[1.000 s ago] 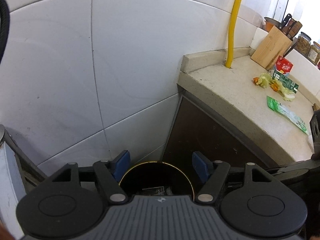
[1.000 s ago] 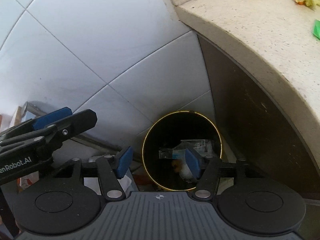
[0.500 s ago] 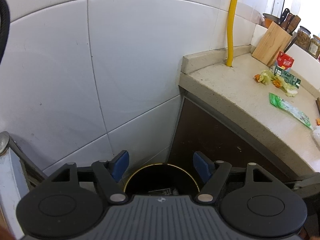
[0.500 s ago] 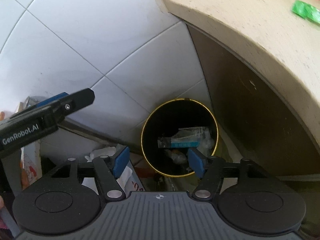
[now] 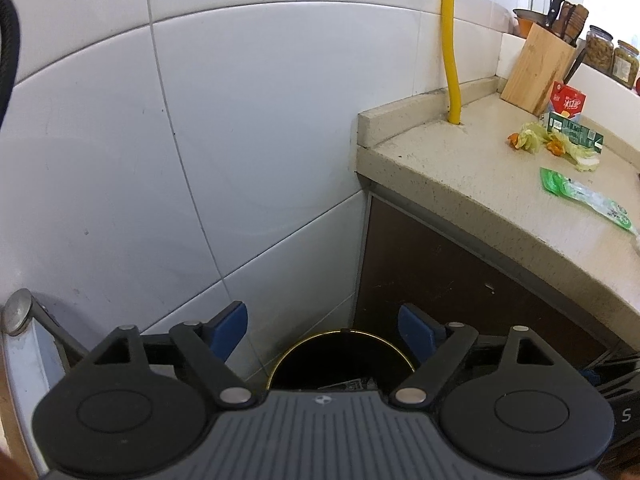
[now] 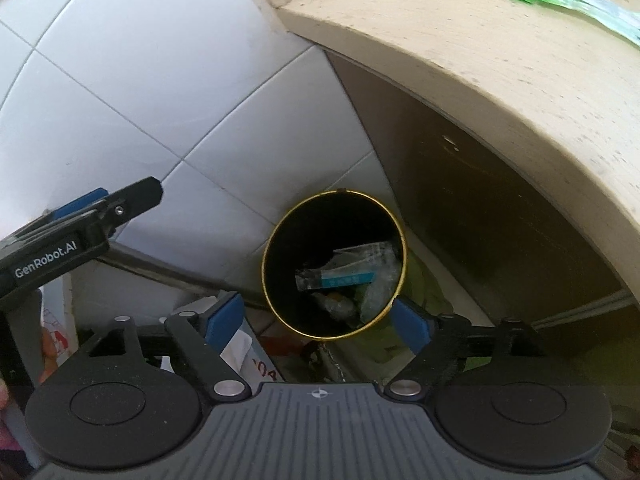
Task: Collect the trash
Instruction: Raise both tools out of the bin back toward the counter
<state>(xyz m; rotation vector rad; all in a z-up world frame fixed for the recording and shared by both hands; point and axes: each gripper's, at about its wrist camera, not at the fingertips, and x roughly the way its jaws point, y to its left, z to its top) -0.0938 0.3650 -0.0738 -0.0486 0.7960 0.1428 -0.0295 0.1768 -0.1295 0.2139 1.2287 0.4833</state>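
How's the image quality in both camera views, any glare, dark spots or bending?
Left wrist view: fisheye bends the wall tiles and counter edge; the window corner at top right is washed out. Right wrist view: the bin interior is dark, yet wrappers inside stay readable; the counter underside sits in shadow.

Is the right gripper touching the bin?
Apart. The right wrist view shows the right gripper open and empty, well above the bin, whose whole gold rim shows beyond the fingertips.

Countertop [image 5: 472,184]: green wrapper [image 5: 580,196], vegetable scraps [image 5: 532,140], knife block [image 5: 536,68].
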